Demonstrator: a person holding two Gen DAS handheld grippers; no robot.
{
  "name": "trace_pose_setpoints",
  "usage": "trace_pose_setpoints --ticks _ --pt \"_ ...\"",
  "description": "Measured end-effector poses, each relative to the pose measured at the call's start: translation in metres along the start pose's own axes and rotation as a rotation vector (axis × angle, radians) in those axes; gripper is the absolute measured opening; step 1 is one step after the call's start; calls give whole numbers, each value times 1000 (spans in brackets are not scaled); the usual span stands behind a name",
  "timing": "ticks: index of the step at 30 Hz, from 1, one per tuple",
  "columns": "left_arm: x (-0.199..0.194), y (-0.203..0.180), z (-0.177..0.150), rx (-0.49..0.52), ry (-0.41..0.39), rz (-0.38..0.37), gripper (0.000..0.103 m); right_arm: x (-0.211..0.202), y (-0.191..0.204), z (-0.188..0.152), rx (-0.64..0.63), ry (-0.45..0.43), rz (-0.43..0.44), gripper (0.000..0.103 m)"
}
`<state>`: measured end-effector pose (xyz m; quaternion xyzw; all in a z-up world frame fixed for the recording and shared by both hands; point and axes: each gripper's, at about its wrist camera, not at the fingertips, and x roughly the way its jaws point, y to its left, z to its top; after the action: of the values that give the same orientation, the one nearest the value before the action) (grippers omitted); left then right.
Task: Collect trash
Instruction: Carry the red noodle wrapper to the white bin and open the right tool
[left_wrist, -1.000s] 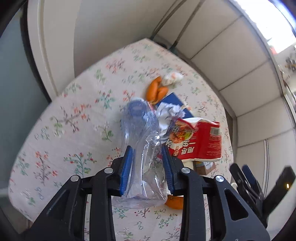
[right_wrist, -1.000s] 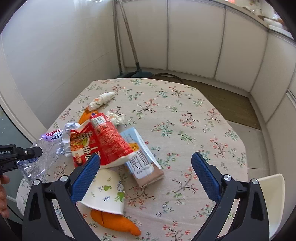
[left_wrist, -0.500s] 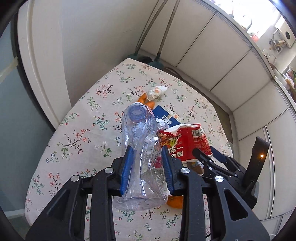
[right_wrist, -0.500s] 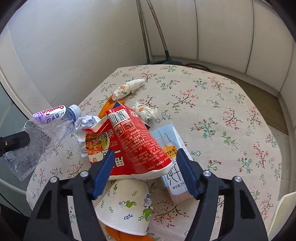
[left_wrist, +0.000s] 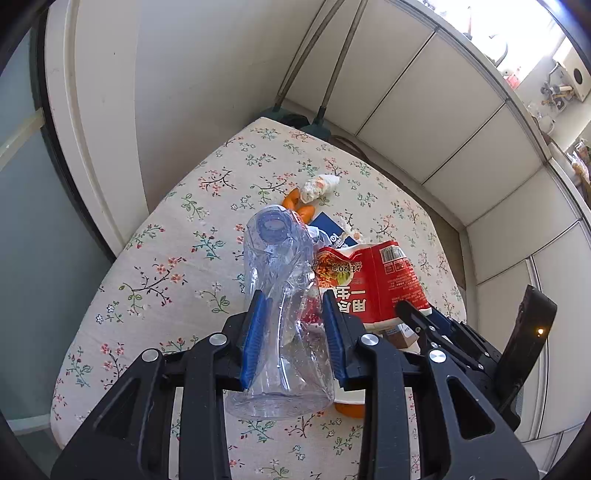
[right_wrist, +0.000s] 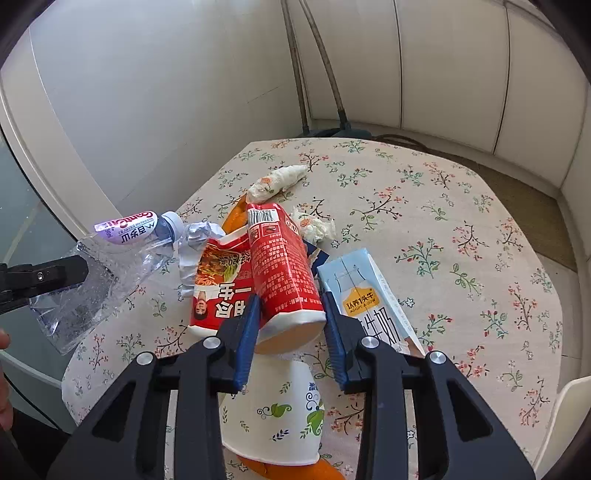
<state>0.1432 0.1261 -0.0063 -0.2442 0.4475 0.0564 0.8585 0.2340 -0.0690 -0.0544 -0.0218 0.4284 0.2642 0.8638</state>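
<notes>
My left gripper (left_wrist: 291, 299) is shut on a crushed clear plastic bottle (left_wrist: 280, 258) and holds it above the floral tablecloth (left_wrist: 177, 236); the bottle (right_wrist: 110, 266) with its purple label also shows at the left of the right wrist view. My right gripper (right_wrist: 291, 299) is closing its jaws on a squashed red noodle cup (right_wrist: 280, 258), and both blue pads press the cup's white base. The cup (left_wrist: 373, 280) lies tilted on the trash pile, just right of the bottle.
Around the red cup lie a light blue milk carton (right_wrist: 365, 295), a white paper cup (right_wrist: 273, 413), orange peel (right_wrist: 291, 470), crumpled foil (right_wrist: 195, 240) and two tissue wads (right_wrist: 277, 179). A white chair (right_wrist: 565, 417) stands at the right table edge.
My right gripper moved in over the red noodle cup and closed from wide open onto it. My left gripper rose a little with the bottle.
</notes>
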Motion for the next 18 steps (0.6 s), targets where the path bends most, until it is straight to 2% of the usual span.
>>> trace_pose_setpoints --ticks 4,18 --pt "-3 -1 0 1 -6 -7 30 -12 2 3 -2 -28 -24 29" --pt "-6 -16 -1 15 -22 -51 30 -61 -19 7 21 -135 -124 29"
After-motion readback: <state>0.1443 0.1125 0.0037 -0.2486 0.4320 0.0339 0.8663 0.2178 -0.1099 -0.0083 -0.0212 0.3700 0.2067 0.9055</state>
